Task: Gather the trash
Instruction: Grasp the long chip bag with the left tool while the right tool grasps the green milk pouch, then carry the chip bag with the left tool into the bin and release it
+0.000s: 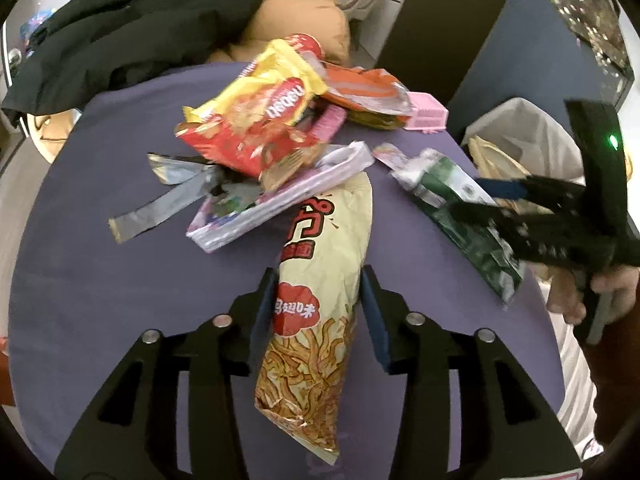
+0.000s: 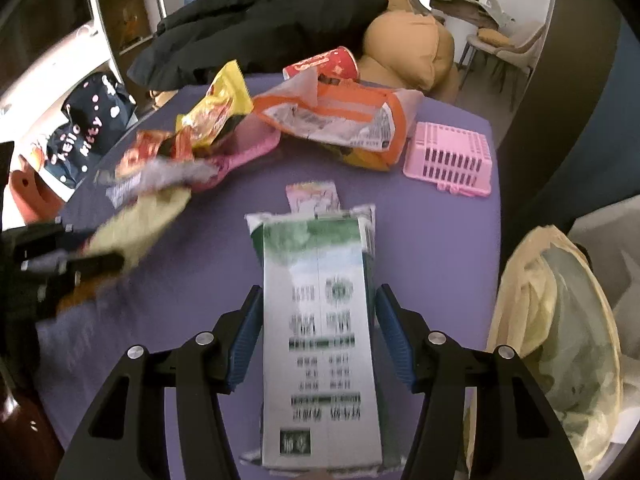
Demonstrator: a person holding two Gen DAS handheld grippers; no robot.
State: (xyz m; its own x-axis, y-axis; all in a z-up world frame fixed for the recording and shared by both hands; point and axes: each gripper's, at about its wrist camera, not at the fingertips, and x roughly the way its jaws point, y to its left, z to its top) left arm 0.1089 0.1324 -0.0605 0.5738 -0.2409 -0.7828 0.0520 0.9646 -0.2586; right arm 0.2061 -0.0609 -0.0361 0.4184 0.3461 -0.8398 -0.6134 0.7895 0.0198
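The purple table [image 1: 120, 280] carries everything, and behind it you see a black coat [image 2: 264, 20] lying over a tan cushion [image 2: 404, 48]. At the table's right edge stands the trash bin [image 2: 560, 320], lined with a pale bag; inside it you can see crumpled yellowish and clear wrappers, but what they are you cannot tell.

In the middle of the table there is a heap of trash: a red and yellow snack bag [image 1: 256, 116], an orange and white bag [image 2: 340, 120], a flat pink and white packet [image 1: 280, 196], a silver foil strip [image 1: 160, 208] and a red paper cup [image 2: 324, 64] on its side at the far end. Next to the heap the small pink basket [image 2: 452, 158] lies turned over, so it holds nothing that you can see.

Your left gripper [image 1: 320, 300] has its two blue pads on both sides of the long cream noodle-snack bag [image 1: 320, 280], which lies near the front of the table; the left pad touches it, while the right pad seems to stay just apart, so you cannot say for sure that the bag is pinched.

Your right gripper [image 2: 318, 336] stands around the green and white carton [image 2: 320, 320], close to the bin. The pads are at the carton's sides, but the blur hides whether they press it.
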